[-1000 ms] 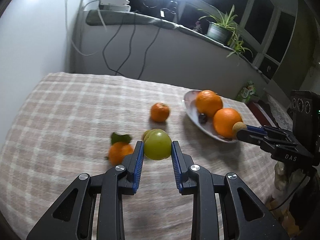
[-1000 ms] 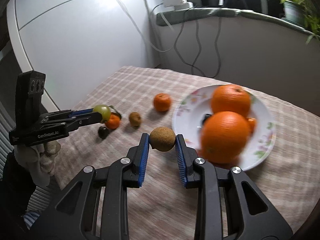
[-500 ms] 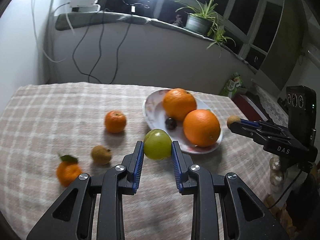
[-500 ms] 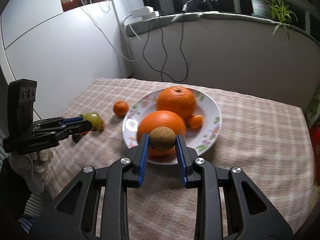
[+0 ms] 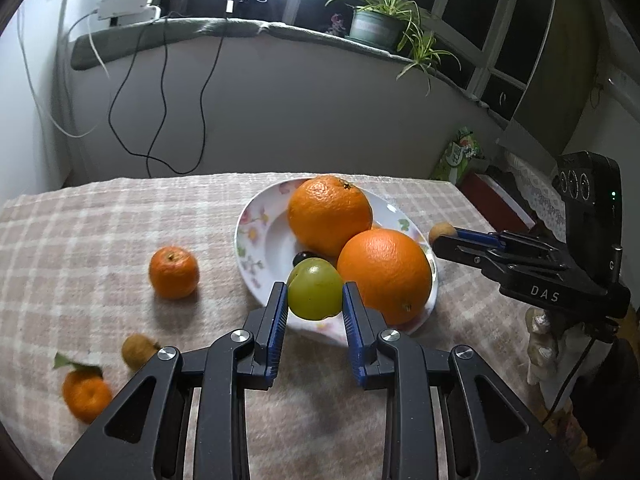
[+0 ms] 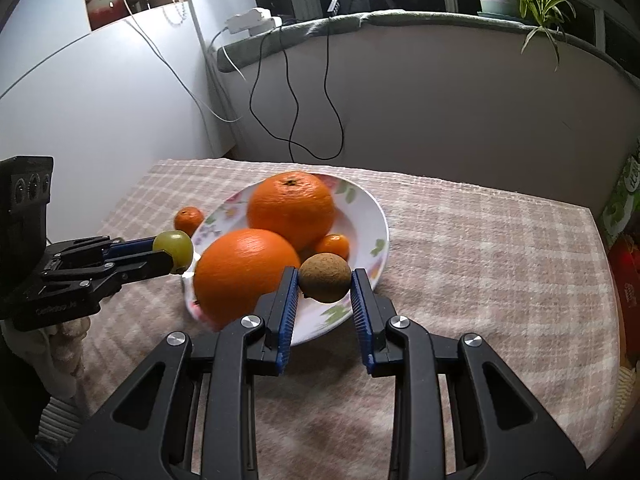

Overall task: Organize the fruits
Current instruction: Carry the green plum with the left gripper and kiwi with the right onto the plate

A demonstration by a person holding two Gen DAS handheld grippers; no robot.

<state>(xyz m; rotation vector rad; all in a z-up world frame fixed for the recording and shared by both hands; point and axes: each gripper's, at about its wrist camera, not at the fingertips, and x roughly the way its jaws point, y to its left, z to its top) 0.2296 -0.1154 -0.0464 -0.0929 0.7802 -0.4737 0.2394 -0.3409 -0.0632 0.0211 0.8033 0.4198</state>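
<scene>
My left gripper (image 5: 315, 312) is shut on a green fruit (image 5: 315, 289) and holds it over the near rim of the floral plate (image 5: 256, 236). My right gripper (image 6: 325, 292) is shut on a small brown fruit (image 6: 325, 277) above the plate's near edge (image 6: 372, 216). The plate holds two big oranges (image 5: 329, 213) (image 5: 385, 274), a small dark fruit (image 5: 303, 257) and a tiny orange one (image 6: 333, 246). On the cloth lie a mandarin (image 5: 173, 272), a brown fruit (image 5: 138, 351) and a leafy mandarin (image 5: 86, 394).
The checked tablecloth (image 5: 100, 232) ends at the table edge on the right. Cables (image 5: 160, 92) hang down the back wall below a sill with a potted plant (image 5: 376, 28). A green packet (image 5: 460, 156) stands past the table's right side.
Both grippers have moved in toward the plate with their fruits. The left one went right, away from the loose fruits; the right one now hovers over the plate's near edge.
</scene>
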